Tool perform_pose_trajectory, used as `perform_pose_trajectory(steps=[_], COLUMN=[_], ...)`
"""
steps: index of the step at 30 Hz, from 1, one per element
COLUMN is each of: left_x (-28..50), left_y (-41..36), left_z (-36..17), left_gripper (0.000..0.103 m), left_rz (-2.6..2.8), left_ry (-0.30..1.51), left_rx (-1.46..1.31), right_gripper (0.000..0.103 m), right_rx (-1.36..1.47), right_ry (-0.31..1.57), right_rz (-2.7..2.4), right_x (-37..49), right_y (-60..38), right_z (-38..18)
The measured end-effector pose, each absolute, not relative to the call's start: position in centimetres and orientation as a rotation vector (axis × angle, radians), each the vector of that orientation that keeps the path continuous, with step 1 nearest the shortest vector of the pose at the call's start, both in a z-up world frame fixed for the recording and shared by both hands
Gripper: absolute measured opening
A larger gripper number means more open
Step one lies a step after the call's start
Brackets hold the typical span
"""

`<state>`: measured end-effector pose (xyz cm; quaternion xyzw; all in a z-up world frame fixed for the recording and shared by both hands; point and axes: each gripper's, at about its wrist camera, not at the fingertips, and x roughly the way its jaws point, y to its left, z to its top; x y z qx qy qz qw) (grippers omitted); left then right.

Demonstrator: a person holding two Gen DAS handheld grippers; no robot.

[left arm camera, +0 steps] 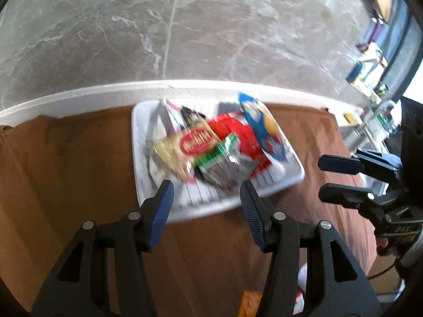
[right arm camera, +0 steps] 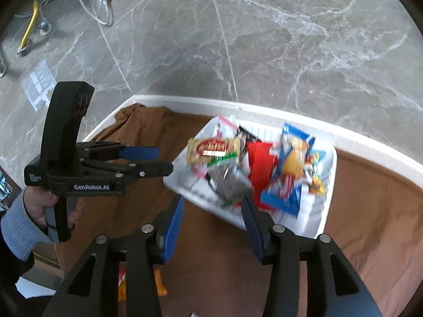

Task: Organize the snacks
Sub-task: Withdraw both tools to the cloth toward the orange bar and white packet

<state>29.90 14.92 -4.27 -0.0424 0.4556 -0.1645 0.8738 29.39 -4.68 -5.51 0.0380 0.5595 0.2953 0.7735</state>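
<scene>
Both tools stand spread with nothing between their pads: the left tool (left arm camera: 206,192) hangs above the near edge of the white tray (left arm camera: 140,137), and the right tool (right arm camera: 212,206) does the same in its own view, just right of the left one. Neither touches a packet. No earlier picture is given, so only the present gap can be told.

Snacks lie heaped in the tray, which sits on a brown cloth (left arm camera: 66,158) over the desk, close to the desk's far white edge. In the heap a yellow packet with a red oval (left arm camera: 185,148) lies on the left, a green-and-silver packet (left arm camera: 224,163) near the middle and nearest the tools, a red packet (left arm camera: 238,134) behind it, and a blue packet (left arm camera: 259,121) on the far right. Motion blur hides any lettering.

As a judgement, the step in hand falls between picks: the tray is loaded and both tools are free. At the near bottom edge of both views an orange packet (right arm camera: 124,290) shows beneath the tools, perhaps not yet gathered. A next move would call for lowering one tool onto that packet, or onto a packet that overlaps untidily, and pinching it by a flat edge.
</scene>
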Motion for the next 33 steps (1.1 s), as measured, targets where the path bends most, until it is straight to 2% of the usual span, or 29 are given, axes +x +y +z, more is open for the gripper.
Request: perform_pose_trajectory(steps=[8,18,33], left_x=[21.4,13.6,11.9], left_y=[12.2,10.3,9.8], left_z=[-6.4,-10.6,-13.0], left_gripper=[0.05,0.05,0.05], left_rz=[-0.436,-0.498,-0.493], left_ry=[1.046,1.177,1.227], left_rx=[0.034,0.135,0.182], right_gripper=[0.048,0.048,0.048], right_rx=[0.081,0.068,0.056], right_ry=[1.303,1.434,1.477], right_rz=[0.622,0.587,0.547], right_x=[22.5,14.9,11.8], right_y=[-6.1,-6.6,-6.4], right_z=[-5.0,-7.4,-8.8])
